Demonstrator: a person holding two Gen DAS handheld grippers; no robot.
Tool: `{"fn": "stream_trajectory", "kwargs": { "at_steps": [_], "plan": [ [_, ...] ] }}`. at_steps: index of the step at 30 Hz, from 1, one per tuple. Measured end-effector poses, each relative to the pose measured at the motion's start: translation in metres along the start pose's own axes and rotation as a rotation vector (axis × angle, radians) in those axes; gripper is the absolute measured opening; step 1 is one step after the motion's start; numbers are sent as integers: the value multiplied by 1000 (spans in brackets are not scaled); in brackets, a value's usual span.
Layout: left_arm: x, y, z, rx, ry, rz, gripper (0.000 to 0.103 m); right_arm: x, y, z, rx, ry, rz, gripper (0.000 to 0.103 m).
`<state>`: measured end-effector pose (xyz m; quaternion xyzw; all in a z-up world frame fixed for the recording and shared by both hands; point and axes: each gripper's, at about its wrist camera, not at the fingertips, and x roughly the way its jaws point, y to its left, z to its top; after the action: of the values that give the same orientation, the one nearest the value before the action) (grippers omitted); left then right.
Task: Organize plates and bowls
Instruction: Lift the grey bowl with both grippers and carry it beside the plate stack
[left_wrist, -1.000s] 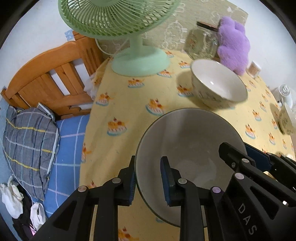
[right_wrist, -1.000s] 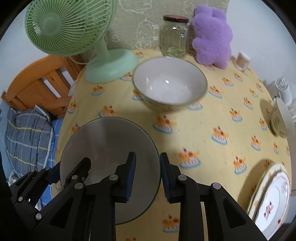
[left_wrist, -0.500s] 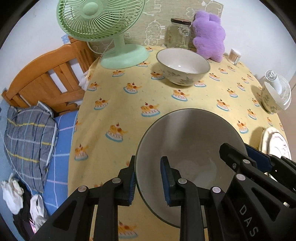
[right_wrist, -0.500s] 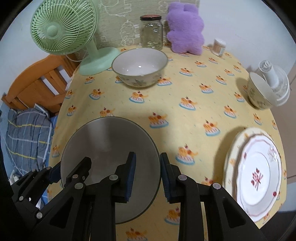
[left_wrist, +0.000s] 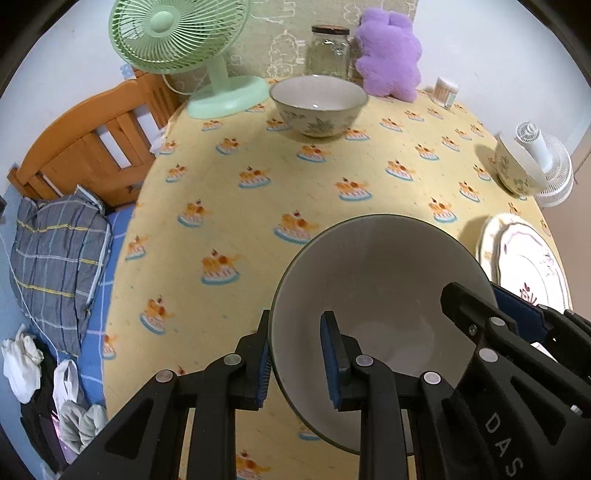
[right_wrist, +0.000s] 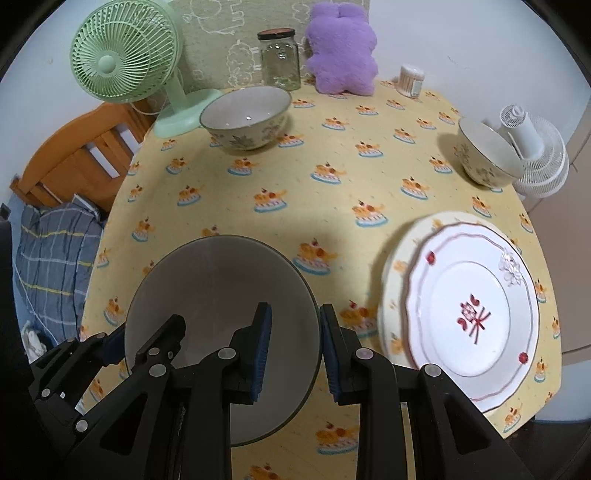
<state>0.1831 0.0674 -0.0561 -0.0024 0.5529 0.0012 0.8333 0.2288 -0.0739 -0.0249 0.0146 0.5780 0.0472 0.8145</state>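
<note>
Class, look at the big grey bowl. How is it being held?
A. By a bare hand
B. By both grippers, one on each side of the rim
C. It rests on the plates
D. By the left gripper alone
B: the left gripper and the right gripper each clamp the rim of the grey bowl from opposite sides.

Big bowl (right_wrist: 221, 295) sits at near edge of table (left_wrist: 332, 177), left of the stacked plates (right_wrist: 469, 310). Second bowl (right_wrist: 245, 116) far side, just right of the fan (right_wrist: 125, 55) base. Jar (right_wrist: 279, 59) and plush toy (right_wrist: 341, 50) behind it against the wall. Small bowl (right_wrist: 484, 155) at right edge, touching small fan (right_wrist: 535, 155). Bed (left_wrist: 92, 147) left of table.
</note>
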Motion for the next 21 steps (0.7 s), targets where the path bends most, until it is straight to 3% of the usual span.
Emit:
{"fn": "stream_trajectory", "kwargs": {
  "at_steps": [16, 21],
  "plan": [
    [11, -31, -23, -14, 66, 5, 22, 11, -36, -21, -3, 63, 29, 30],
    [11, -31, -24, -11, 75, -20, 30, 12, -35, -21, -10, 75, 23, 30]
  ]
}}
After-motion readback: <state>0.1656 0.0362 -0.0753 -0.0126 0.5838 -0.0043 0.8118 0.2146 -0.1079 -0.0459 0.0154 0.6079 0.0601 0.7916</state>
